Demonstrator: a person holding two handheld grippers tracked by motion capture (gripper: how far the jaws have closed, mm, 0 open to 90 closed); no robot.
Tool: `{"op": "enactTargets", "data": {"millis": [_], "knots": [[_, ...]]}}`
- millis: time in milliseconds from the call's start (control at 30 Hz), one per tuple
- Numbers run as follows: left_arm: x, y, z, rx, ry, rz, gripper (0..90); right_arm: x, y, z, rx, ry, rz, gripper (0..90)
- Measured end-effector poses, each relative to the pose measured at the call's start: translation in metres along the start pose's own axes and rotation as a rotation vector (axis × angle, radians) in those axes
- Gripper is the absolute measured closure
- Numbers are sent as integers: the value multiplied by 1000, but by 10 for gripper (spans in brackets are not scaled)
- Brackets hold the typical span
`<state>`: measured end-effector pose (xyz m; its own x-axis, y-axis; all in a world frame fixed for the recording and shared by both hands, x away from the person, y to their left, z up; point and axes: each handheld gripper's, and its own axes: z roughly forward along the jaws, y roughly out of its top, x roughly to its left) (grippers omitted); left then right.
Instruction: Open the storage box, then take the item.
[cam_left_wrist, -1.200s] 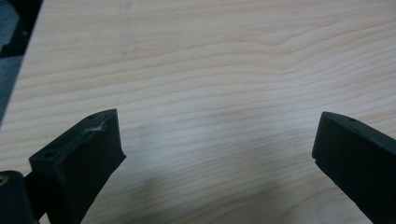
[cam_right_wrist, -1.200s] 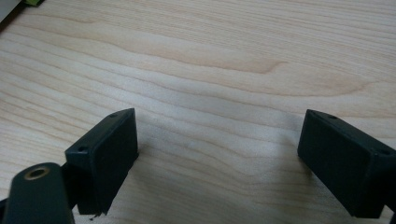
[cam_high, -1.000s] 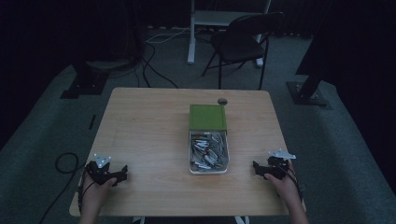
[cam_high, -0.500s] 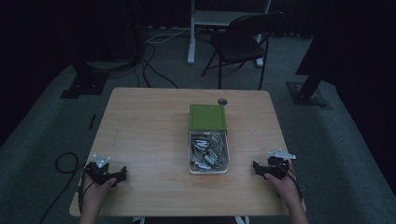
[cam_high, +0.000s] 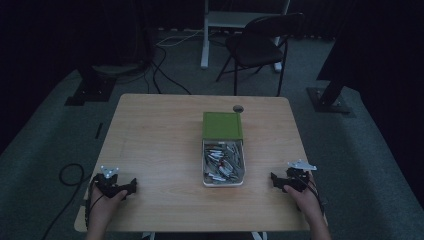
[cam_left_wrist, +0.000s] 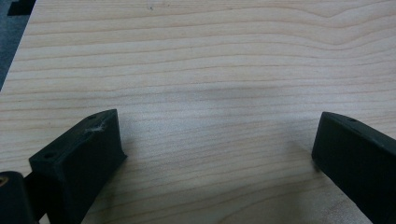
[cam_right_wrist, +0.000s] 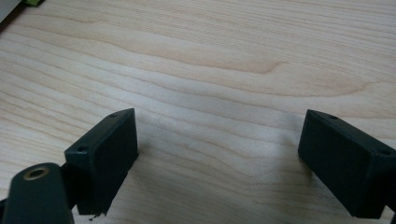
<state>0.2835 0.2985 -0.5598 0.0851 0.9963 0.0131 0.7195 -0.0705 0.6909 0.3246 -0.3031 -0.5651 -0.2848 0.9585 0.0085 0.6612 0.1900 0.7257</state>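
A white tray (cam_high: 223, 183) full of several small metallic pieces stands in the middle of the wooden table (cam_high: 160, 130), with a green box (cam_high: 222, 125) butted against its far end. My left gripper (cam_high: 131, 187) rests near the table's front left edge, open, with bare wood between its jaws (cam_left_wrist: 215, 140). My right gripper (cam_high: 274, 181) rests near the front right edge, to the right of the tray, also open over bare wood (cam_right_wrist: 219, 135). Both point inward toward the tray and hold nothing.
A small dark round object (cam_high: 238, 108) lies on the table just beyond the green box. A folding chair (cam_high: 260, 45) and a white stand (cam_high: 220, 30) are on the floor behind the table. Cables (cam_high: 70, 175) lie on the floor at left.
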Motion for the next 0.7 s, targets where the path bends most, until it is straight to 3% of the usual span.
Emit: {"op": "enactTargets", "data": {"millis": [400, 700], "knots": [[-3, 0, 0, 1, 22, -23, 23, 1, 0, 0, -1, -4, 7, 118], [-3, 0, 0, 1, 23, -25, 23, 13, 6, -7, 10, 36, 11, 130]]}}
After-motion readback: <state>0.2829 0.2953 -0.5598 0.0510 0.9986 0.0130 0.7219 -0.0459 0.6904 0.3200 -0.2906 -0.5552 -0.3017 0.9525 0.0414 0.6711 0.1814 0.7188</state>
